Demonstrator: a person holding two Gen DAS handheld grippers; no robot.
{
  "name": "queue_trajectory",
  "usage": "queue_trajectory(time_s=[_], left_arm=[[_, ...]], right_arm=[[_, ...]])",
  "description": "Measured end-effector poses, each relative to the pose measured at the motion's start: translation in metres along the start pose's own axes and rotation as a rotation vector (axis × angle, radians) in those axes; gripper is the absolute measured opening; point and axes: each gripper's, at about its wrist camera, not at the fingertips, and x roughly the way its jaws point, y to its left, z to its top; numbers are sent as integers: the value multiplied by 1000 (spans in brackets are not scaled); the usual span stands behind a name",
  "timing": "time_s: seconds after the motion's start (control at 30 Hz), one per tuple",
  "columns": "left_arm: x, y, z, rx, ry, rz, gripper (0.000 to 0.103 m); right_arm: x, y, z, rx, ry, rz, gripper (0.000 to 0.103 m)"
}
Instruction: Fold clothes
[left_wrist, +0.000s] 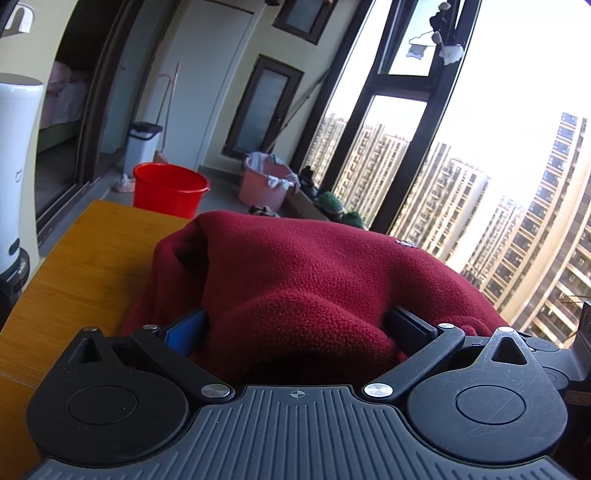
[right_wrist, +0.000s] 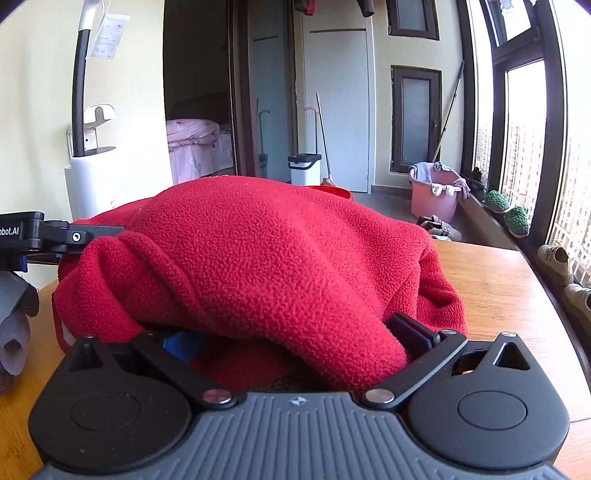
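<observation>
A red fleece garment (left_wrist: 303, 280) lies bunched on the wooden table (left_wrist: 85, 266). In the left wrist view the fleece is draped over my left gripper (left_wrist: 295, 325), whose jaws stand wide apart with cloth between and over them; the fingertips are hidden. In the right wrist view the same red fleece (right_wrist: 258, 258) covers my right gripper (right_wrist: 291, 332) the same way, jaws spread wide, fingertips hidden under cloth. The left gripper's body (right_wrist: 40, 236) shows at the left edge of the right wrist view, reaching into the fleece.
A red bucket (left_wrist: 168, 190) and a pink laundry basket (right_wrist: 437, 192) stand on the floor beyond the table. A white cylindrical appliance (right_wrist: 92, 184) stands at the left. Tall windows (left_wrist: 498, 147) run along the right. The table edge (right_wrist: 535, 280) is near the window side.
</observation>
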Motion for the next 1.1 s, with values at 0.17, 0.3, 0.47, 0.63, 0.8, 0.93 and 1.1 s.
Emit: queue_trajectory(time_s=[0.17, 0.3, 0.47, 0.63, 0.8, 0.93, 1.1], left_arm=[[11, 2, -4, 20, -71, -9, 103], [10, 14, -5, -41, -74, -53, 103], [10, 15, -5, -51, -71, -63, 103], [11, 22, -3, -79, -65, -79, 103], [12, 25, -4, -97, -58, -90, 103], [13, 26, -4, -102, -56, -93, 103], [13, 28, -3, -110, -51, -102, 103]], right_arm=[[17, -10, 8, 43, 8, -3, 103], [17, -5, 8, 49, 34, -19, 103], [17, -5, 9, 50, 52, -15, 103], [10, 2, 5, 47, 55, -31, 103], [4, 4, 2, 50, 38, -36, 103], [5, 6, 2, 42, 41, -45, 103], [9, 3, 4, 49, 62, -27, 103]])
